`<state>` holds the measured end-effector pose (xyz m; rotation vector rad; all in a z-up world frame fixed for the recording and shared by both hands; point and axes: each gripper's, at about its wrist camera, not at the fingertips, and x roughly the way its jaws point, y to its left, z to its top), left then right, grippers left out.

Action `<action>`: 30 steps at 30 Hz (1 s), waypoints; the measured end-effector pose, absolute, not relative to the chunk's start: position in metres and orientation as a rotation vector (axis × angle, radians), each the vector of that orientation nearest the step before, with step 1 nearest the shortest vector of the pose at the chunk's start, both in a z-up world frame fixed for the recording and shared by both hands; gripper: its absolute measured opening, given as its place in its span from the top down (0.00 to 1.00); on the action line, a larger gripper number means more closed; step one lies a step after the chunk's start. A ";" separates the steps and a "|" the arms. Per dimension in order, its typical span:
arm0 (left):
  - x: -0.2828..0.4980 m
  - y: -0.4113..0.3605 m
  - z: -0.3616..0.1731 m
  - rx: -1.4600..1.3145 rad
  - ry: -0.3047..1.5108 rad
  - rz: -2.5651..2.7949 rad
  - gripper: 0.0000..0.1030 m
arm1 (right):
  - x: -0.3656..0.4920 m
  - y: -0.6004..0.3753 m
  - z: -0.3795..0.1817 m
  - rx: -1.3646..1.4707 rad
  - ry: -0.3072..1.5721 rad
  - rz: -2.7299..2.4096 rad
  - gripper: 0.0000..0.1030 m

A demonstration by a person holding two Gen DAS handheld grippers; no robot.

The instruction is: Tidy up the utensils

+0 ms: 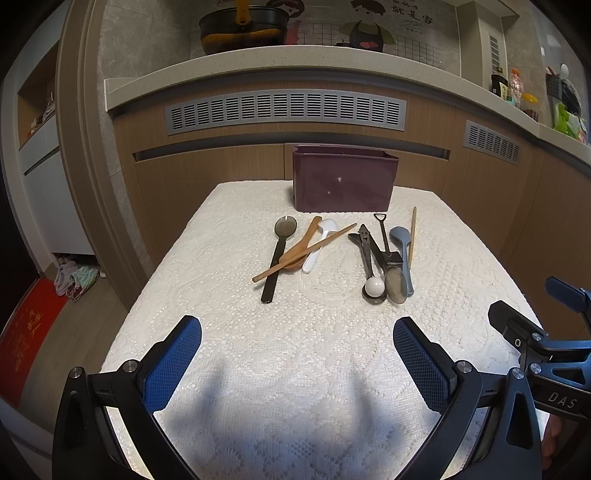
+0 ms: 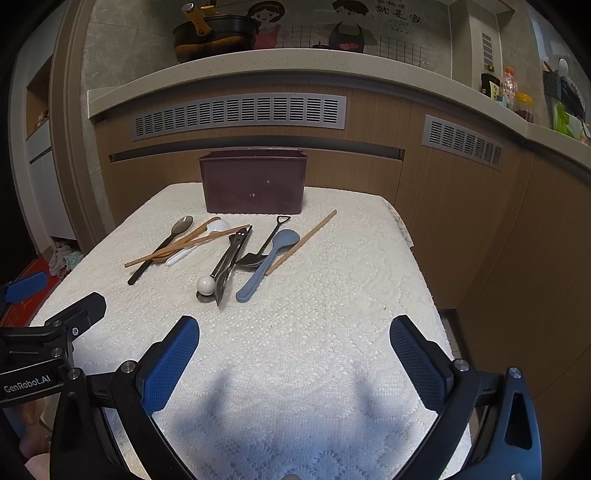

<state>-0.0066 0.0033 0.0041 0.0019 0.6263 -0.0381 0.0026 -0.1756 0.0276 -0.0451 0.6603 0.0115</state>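
Several utensils lie on a white cloth-covered table in front of a dark purple utensil box. A left group holds a black-handled spoon, a wooden spoon, a white spoon and a chopstick. A right group holds metal utensils, a white ball-ended piece, a grey-blue spoon and a second chopstick. My left gripper and right gripper are both open and empty, above the near part of the table.
Wooden kitchen cabinets with grey vents stand behind the table. A counter above carries a pot and bottles. The floor at left has slippers and a red mat. The table's right edge drops off.
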 end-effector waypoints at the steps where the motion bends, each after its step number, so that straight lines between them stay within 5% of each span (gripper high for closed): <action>1: -0.007 0.003 0.004 0.002 0.627 -0.038 0.00 | 0.003 -0.176 0.028 -0.045 0.660 0.012 0.00; 30: -0.007 0.006 0.003 0.000 0.632 -0.035 0.00 | 0.002 -0.177 0.027 -0.041 0.666 0.012 0.00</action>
